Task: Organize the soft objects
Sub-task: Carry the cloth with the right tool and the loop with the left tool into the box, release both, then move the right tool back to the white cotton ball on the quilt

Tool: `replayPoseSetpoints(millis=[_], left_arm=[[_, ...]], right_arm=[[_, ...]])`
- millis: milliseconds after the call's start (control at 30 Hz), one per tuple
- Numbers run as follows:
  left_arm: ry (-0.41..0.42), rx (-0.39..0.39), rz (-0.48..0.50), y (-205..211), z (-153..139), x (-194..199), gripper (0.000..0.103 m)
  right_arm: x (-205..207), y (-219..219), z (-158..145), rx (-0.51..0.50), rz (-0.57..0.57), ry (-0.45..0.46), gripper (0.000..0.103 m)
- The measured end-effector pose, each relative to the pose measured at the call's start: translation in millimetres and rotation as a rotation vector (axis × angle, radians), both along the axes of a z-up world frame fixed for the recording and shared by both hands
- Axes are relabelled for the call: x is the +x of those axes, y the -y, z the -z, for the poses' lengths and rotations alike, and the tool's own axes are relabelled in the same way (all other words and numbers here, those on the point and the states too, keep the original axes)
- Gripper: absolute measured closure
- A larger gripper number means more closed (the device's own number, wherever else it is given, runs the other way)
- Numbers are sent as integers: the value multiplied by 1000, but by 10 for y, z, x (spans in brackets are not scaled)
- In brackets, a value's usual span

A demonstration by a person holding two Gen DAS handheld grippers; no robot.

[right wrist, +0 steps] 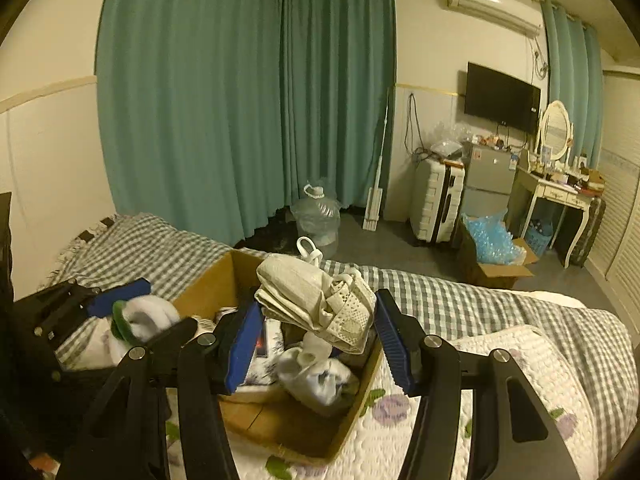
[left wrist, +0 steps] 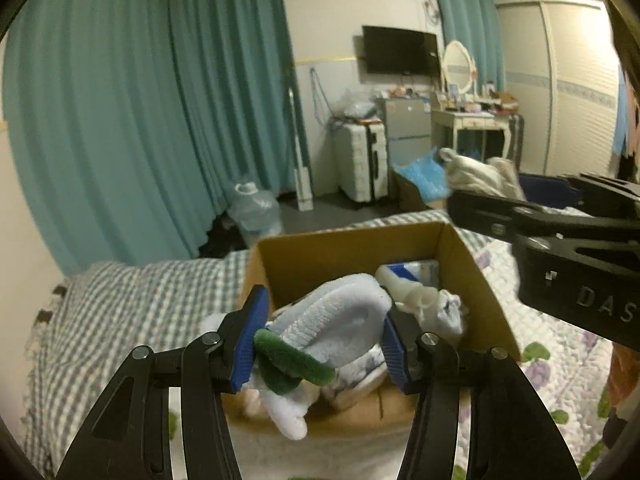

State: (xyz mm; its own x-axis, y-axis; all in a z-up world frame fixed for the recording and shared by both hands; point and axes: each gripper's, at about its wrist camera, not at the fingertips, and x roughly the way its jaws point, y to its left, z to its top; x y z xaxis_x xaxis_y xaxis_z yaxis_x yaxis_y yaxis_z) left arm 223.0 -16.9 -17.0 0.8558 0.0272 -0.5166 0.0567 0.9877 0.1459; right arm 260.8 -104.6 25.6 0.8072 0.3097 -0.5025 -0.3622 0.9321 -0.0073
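Fluffy plush toy (left wrist: 340, 320), lacy cloth (right wrist: 320, 300)

Pale blue plush toy (left wrist: 340, 320) with a dark green band between the left gripper's (left wrist: 320, 344) blue pads (left wrist: 250, 344). Cream lace-trimmed cloth (right wrist: 320, 300) between the right gripper's (right wrist: 316, 340) blue pads (right wrist: 394, 344). Brown cardboard box (left wrist: 348, 248) below both. Grey-white checked blanket (right wrist: 460, 304), white quilt (right wrist: 460, 412) with purple flowers, teal curtains (right wrist: 240, 100) beyond.

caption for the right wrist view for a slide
Right gripper holds a folded cream cloth above the cardboard box on the bed.
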Motion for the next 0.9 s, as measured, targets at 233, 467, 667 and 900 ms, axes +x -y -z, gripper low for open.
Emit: replayPoseSetpoints(millis=[233,467,667,900], left_arm=[[-11,43,15,84,226,280,34],[-3,-8,-1,-34,162,220,30],[64,2,-21,-92,-280,-213,30],[200,-33,-60,-236,-1106,-1081,30]], right_arm=[[503,6,330,75,-27,-90,27],[620,26,505,77,-20,-131,18],[386,135,185,79,15,-97,17],[-415,275,-708,54,63,49,9]])
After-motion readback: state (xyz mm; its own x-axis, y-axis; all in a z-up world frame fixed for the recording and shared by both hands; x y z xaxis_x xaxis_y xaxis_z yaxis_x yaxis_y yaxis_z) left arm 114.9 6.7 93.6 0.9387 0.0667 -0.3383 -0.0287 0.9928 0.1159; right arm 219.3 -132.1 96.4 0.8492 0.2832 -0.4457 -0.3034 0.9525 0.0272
